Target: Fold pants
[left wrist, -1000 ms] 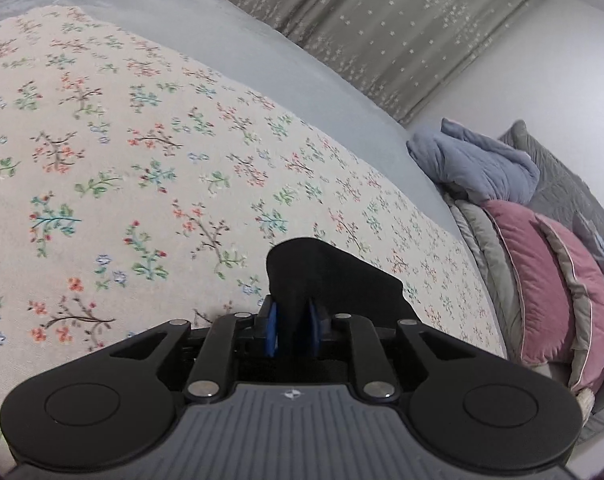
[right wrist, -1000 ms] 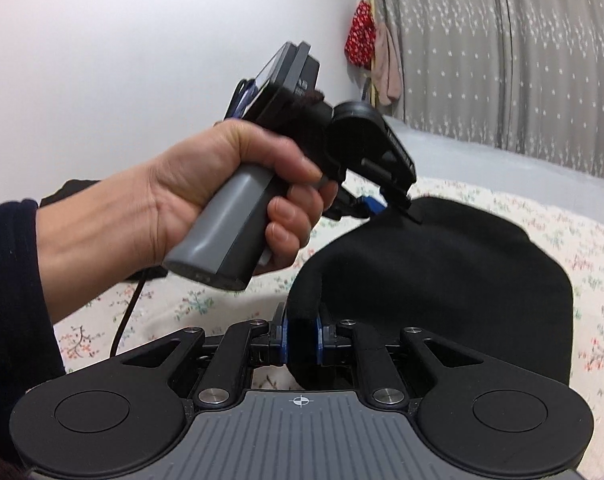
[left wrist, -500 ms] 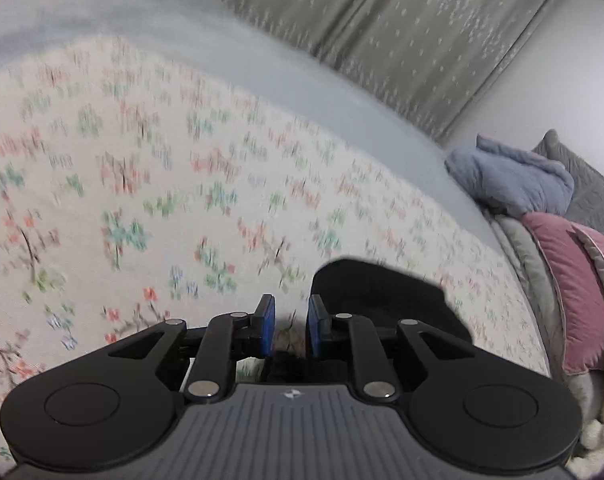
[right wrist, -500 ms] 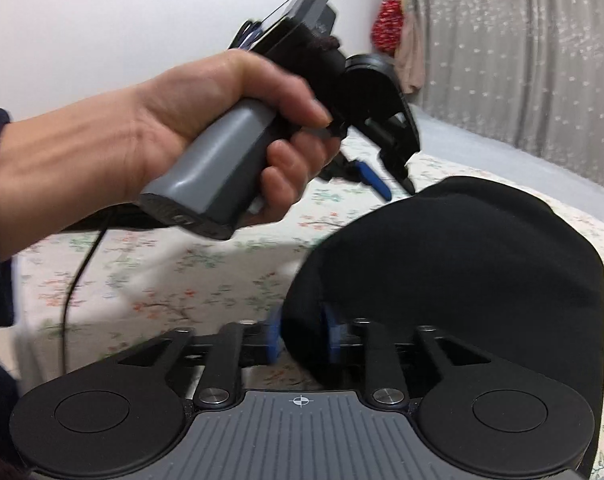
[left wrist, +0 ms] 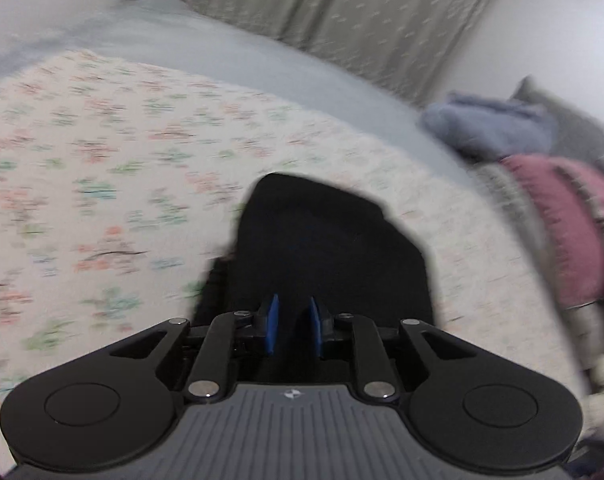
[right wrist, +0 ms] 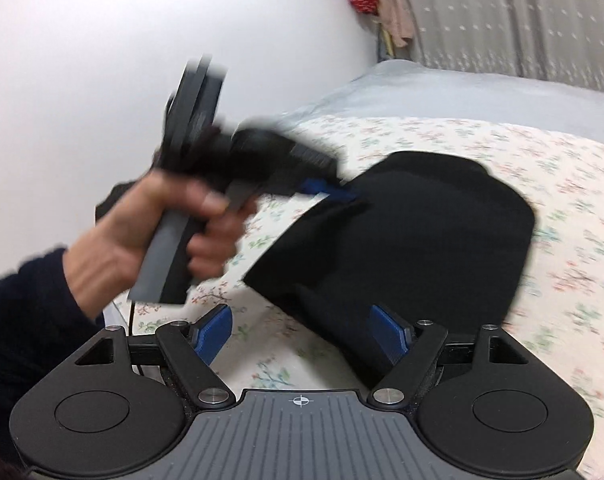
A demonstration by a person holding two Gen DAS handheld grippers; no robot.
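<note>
The black pants (right wrist: 413,240) lie folded into a compact bundle on the floral bedspread (right wrist: 561,184); they also show in the left wrist view (left wrist: 325,252). My right gripper (right wrist: 302,336) is wide open just in front of the bundle's near edge, holding nothing. My left gripper (left wrist: 292,330) hovers over the near end of the pants with a narrow gap between its blue pads and nothing gripped. In the right wrist view the left gripper (right wrist: 329,192) is blurred at the bundle's far left edge.
Pink and grey pillows (left wrist: 557,232) with a blue-grey cloth (left wrist: 489,128) are piled at the head of the bed. A grey sheet (left wrist: 262,56) and curtain (left wrist: 341,8) lie beyond the spread. A white wall (right wrist: 142,60) stands behind.
Both grippers have let go of the pants. The right jaws opened wide; the left opened slightly and swung back over the bundle, which now lies on the bed.
</note>
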